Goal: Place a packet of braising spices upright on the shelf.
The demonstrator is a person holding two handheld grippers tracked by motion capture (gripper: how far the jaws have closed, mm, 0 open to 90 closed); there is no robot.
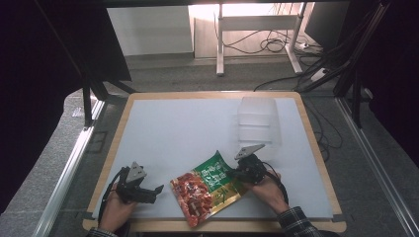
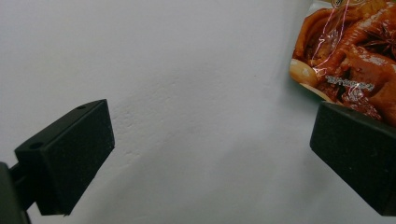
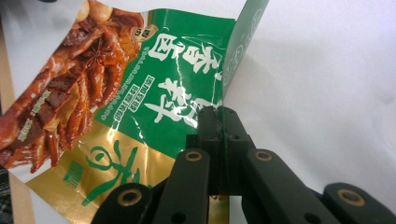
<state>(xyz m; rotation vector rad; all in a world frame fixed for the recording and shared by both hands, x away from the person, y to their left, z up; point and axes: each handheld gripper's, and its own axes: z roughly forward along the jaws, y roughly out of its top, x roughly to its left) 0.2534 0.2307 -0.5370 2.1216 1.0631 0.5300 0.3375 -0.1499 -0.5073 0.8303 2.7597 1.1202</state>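
Note:
A flat snack pouch (image 1: 207, 190), green and gold with a red food picture, lies near the table's front edge. My right gripper (image 1: 236, 174) is at the pouch's right edge. In the right gripper view its jaws are pressed together on the pouch's edge (image 3: 223, 122), and the corner beyond them stands up folded. My left gripper (image 1: 157, 189) rests left of the pouch, a short gap away, with its jaws wide apart. In the left gripper view the two black pads (image 2: 70, 154) frame bare white table, and the pouch's red end (image 2: 348, 60) shows past the right pad.
A clear plastic box (image 1: 257, 121) stands at the back right of the white table top (image 1: 188, 133). The wooden rim (image 1: 217, 226) runs along the front edge just behind the pouch. Metal rails and cables lie on the floor around the table.

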